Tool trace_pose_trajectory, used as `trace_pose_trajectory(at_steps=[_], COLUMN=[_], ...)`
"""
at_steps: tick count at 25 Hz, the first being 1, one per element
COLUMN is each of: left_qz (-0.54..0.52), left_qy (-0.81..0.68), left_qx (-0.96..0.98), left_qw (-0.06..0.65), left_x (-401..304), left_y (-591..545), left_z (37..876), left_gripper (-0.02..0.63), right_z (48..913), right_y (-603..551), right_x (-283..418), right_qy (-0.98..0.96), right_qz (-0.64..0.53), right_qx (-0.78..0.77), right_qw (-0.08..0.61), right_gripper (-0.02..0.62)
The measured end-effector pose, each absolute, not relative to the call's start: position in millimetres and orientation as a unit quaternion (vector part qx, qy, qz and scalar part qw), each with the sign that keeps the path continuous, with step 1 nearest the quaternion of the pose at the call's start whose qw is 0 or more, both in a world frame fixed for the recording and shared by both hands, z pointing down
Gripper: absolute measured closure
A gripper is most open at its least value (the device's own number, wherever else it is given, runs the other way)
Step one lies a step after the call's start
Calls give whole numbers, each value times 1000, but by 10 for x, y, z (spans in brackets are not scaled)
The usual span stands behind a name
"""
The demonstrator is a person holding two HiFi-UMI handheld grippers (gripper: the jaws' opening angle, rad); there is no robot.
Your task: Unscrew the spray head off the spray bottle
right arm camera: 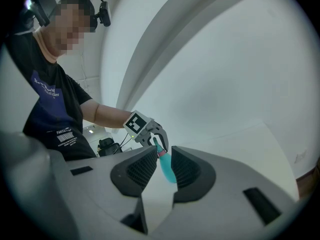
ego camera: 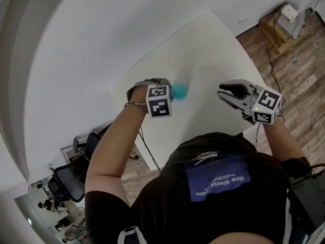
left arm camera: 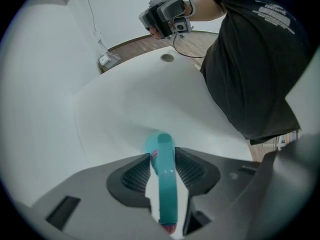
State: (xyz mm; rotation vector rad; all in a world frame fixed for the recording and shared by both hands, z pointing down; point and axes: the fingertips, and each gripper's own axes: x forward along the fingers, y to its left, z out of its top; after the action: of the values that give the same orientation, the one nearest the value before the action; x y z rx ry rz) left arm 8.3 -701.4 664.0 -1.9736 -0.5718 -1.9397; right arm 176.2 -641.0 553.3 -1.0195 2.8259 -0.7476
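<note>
A teal spray bottle [left arm camera: 164, 184] sits between the jaws of my left gripper [left arm camera: 163, 164], whose pads press on its sides. A pink part shows at the bottle's near end, by the gripper's base. In the head view the left gripper [ego camera: 170, 88] holds the bottle [ego camera: 179, 91] above the white table [ego camera: 213, 50]. My right gripper [ego camera: 222, 93] hovers apart, off to the right, its jaws a narrow gap apart and holding nothing. In the right gripper view, the distant bottle [right arm camera: 165, 169] hangs below the left gripper [right arm camera: 159, 143], seen through the gap of the right gripper [right arm camera: 164, 166].
The table has a round cable hole [left arm camera: 167, 57] near its far end. Wooden floor [ego camera: 299, 85] lies to the right, with a crate of gear [ego camera: 284, 27] at the wall. Office chairs [ego camera: 68, 182] stand at the lower left. A cable hangs off the table edge.
</note>
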Motion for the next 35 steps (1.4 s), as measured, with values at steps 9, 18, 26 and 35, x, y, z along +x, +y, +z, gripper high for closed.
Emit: trace_pose_trajectory(at_steps=[9, 18, 26, 35], left_qz=[-680, -683, -657, -560], left_qy=[-204, -200, -183, -103], left_qx=[-689, -690, -719, -820], left_qw=[145, 135, 132, 63], left_x=[110, 144, 52, 22], left_y=[-6932, -6903, -6815, -6812], left_z=[6622, 6664, 6621, 6070], left_gripper=[455, 453, 459, 460], right_z=[5492, 5493, 5439, 5267], right_y=[-6436, -6428, -6425, -6525], right_x=[1752, 1745, 1738, 1549], right_qy=[914, 915, 917, 928], right_qz=[-241, -239, -235, -217], right_qx=[-326, -323, -321, -302], right_qw=[25, 23, 18, 11], right_gripper=[537, 537, 537, 537])
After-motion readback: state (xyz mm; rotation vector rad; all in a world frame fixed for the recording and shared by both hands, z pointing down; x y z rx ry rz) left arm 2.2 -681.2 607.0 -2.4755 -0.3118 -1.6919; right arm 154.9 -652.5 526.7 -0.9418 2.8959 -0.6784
